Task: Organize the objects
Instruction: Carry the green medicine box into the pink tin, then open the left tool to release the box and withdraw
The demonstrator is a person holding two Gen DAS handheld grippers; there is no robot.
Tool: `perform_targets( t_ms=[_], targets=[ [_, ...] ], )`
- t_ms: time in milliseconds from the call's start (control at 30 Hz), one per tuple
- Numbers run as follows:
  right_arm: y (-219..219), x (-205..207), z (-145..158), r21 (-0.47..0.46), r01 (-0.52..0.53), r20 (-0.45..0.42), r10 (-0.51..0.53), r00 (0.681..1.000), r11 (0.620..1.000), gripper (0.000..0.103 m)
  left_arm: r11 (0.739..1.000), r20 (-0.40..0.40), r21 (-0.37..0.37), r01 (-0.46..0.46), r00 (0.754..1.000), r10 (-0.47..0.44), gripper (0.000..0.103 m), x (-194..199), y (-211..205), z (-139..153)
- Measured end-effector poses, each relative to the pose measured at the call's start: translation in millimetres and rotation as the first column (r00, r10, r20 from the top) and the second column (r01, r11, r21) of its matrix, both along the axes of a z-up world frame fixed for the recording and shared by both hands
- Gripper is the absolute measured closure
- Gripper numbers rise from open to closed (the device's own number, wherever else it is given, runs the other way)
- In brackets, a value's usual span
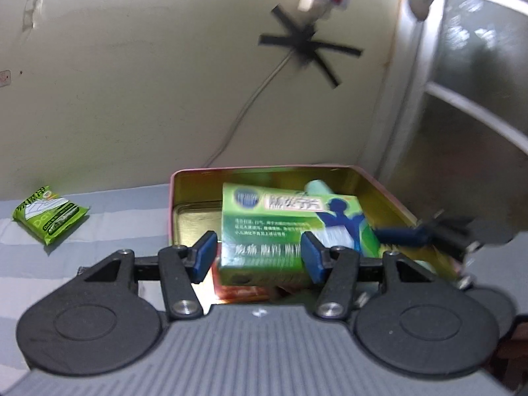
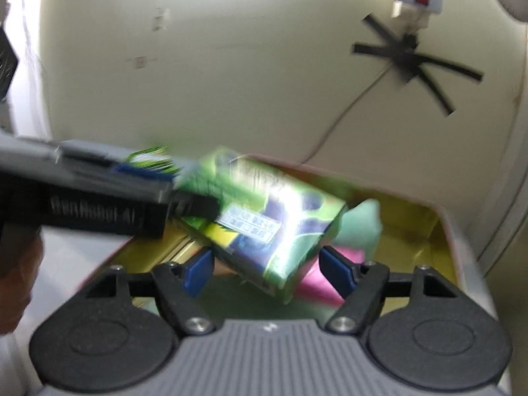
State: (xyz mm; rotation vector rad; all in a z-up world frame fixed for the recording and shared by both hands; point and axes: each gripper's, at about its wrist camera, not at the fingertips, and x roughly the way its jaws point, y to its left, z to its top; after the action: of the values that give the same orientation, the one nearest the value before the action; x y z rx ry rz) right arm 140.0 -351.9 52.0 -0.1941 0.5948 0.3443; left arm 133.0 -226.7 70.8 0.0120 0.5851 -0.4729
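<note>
One tin (image 1: 379, 184), gold inside, holds a green box (image 1: 283, 227) tilted on a mint item (image 1: 318, 186), an orange pack (image 1: 241, 292) and a pink pack (image 2: 316, 285). Your left claw (image 1: 259, 254) and right claw (image 2: 269, 270) both stand open, pads clear of the box. Green packet (image 1: 49, 219) lies apart, left of the tin.

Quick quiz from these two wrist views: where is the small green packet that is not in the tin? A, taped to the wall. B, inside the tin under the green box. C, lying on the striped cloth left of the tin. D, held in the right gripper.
C: in the left wrist view the small green packet lies alone on the striped cloth, left of the tin.
</note>
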Motion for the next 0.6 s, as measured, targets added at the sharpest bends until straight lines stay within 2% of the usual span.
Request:
perform_targets(
  t_ms=[67,167,300,600],
  targets=[
    [-4,8,0,-0.014,0.026,0.022,-0.025,0.999,1.000,0.029,0.999,-0.011,0.034,-0.032,0.999,0.032,0.044,8,-3,-8],
    [-12,1,-4,0.025,0.021,0.033,-0.022,0.999,0.999,0.030,0.999,-0.039,0.014,-0.047,0.998,0.048,0.045,9,5,-14],
    [-20,-22,-10,0.041,0.028,0.044,-0.030,0.999,0.999,0.030,0.997,-0.026,0.052,-0.055,0.998,0.057,0.045,-3,8,-15],
    [-35,-68,-10,0.164,0.071,0.048,-0.080,0.996,0.984,0.030,0.994,0.030,0.100,-0.047,0.999,0.044,0.045,-46,10,-7]
  ],
)
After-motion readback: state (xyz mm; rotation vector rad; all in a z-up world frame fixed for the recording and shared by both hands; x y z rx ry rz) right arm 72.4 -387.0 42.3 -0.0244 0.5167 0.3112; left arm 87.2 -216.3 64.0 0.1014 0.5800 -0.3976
